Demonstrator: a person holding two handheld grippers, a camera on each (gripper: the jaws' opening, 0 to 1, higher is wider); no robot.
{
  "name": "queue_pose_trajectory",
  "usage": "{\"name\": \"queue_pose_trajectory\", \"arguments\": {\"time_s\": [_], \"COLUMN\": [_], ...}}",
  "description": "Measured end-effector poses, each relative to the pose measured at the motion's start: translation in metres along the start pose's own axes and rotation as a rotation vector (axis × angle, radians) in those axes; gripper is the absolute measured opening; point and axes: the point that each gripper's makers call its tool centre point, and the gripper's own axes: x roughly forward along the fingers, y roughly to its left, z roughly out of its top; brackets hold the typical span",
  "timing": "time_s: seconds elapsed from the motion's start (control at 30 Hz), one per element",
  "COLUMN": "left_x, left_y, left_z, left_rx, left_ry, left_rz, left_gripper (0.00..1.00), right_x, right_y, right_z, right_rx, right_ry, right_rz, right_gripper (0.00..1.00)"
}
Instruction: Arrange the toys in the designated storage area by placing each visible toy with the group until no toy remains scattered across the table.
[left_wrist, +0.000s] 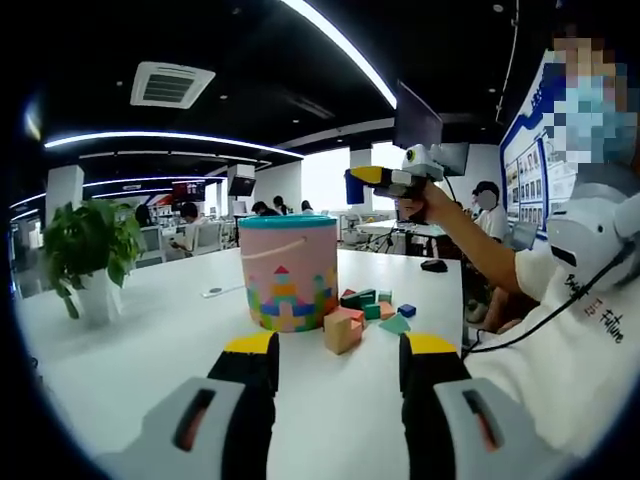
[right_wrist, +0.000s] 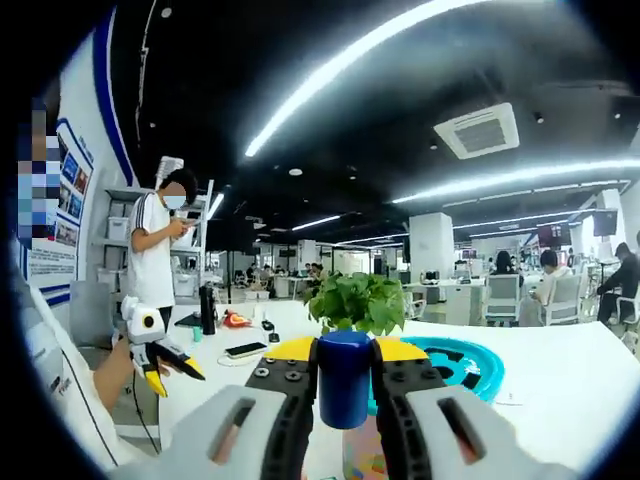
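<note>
Right tool (right_wrist: 345, 385) is clenched on a dark blue cylinder block (right_wrist: 345, 378), held upright between its two jaws, above the pink toy bucket (left_wrist: 288, 272) with the teal rim. From the left gripper view, this tool (left_wrist: 385, 180) is raised high in a person's hand (left_wrist: 430, 205). Left tool (left_wrist: 338, 365) is released, its jaws apart, low over the white desk (left_wrist: 150, 340). Several small coloured wooden blocks (left_wrist: 365, 310) lie just beside the bucket on the desk. One green potted plant (left_wrist: 90, 255) stands well apart on the desk.
</note>
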Motion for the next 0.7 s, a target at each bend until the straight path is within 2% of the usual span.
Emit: {"name": "queue_pose_trajectory", "arguments": {"time_s": [0.1, 0.23, 0.53, 0.7], "left_x": [-0.001, 0.0, 0.005, 0.004], "left_y": [0.002, 0.001, -0.003, -0.003], "left_z": [0.0, -0.001, -0.003, -0.002], "left_rx": [-0.004, -0.003, -0.013, -0.014], "left_ry": [0.0, -0.001, 0.009, 0.005], "left_rz": [0.006, 0.004, -0.004, -0.005], "left_gripper": [0.49, 0.49, 0.49, 0.49], "right_x": [0.016, 0.038, 0.071, 0.08], "right_y": [-0.012, -0.037, -0.064, -0.083], "right_z": [0.01, 0.021, 0.002, -0.009], "right_rx": [-0.002, -0.013, -0.02, 0.006], "right_ry": [0.003, -0.007, 0.073, 0.098], "right_rz": [-0.004, -0.044, -0.099, -0.141], "right_gripper": [0.2, 0.2, 0.2, 0.2]}}
